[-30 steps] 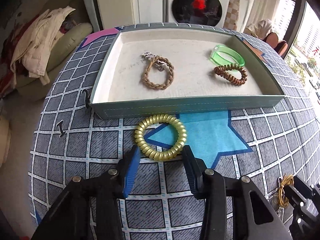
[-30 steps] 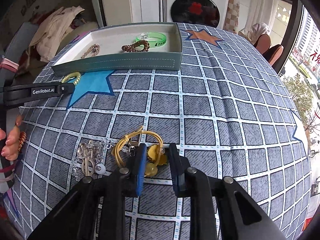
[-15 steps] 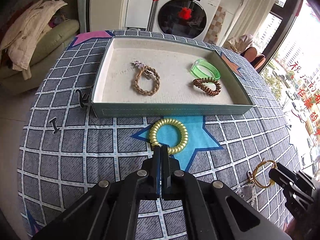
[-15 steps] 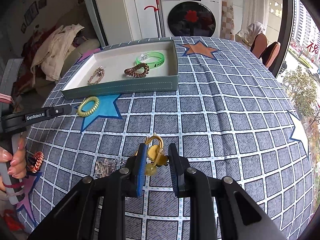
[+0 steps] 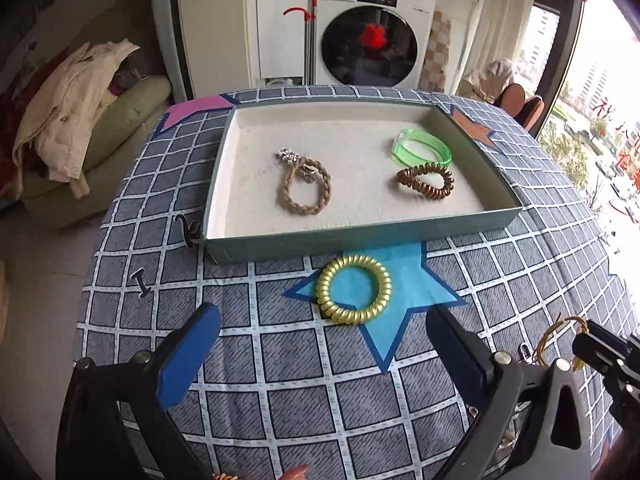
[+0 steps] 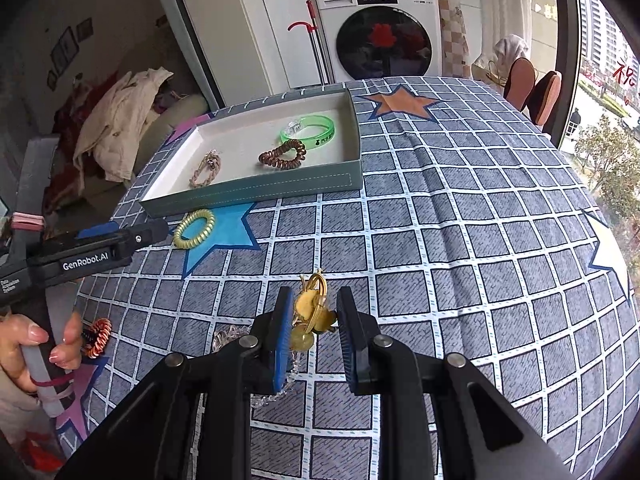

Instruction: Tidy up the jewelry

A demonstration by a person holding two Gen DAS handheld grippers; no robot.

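Note:
A grey-green tray [image 5: 360,236] [image 6: 256,194] holds a braided rope bracelet [image 5: 304,192], a green bangle [image 5: 422,148] and a brown coil hair tie [image 5: 426,182]. A gold coil hair tie [image 5: 354,294] [image 6: 195,229] lies on the tablecloth in front of the tray. My left gripper [image 5: 320,344] is wide open just behind it, not touching it. My right gripper [image 6: 312,320] is shut on a gold bracelet with charms [image 6: 312,308] and holds it above the table.
A clear bead chain [image 6: 228,338] lies under the right gripper. A copper coil ring [image 6: 97,338] sits near the person's hand. Two black clips [image 5: 188,230] [image 5: 140,282] lie left of the tray. A sofa with clothes [image 5: 80,120] stands beyond the table's left edge.
My left gripper shut half a second ago and has now opened wide, pulled back from the gold coil tie. My right gripper lifted the gold bracelet off the table.

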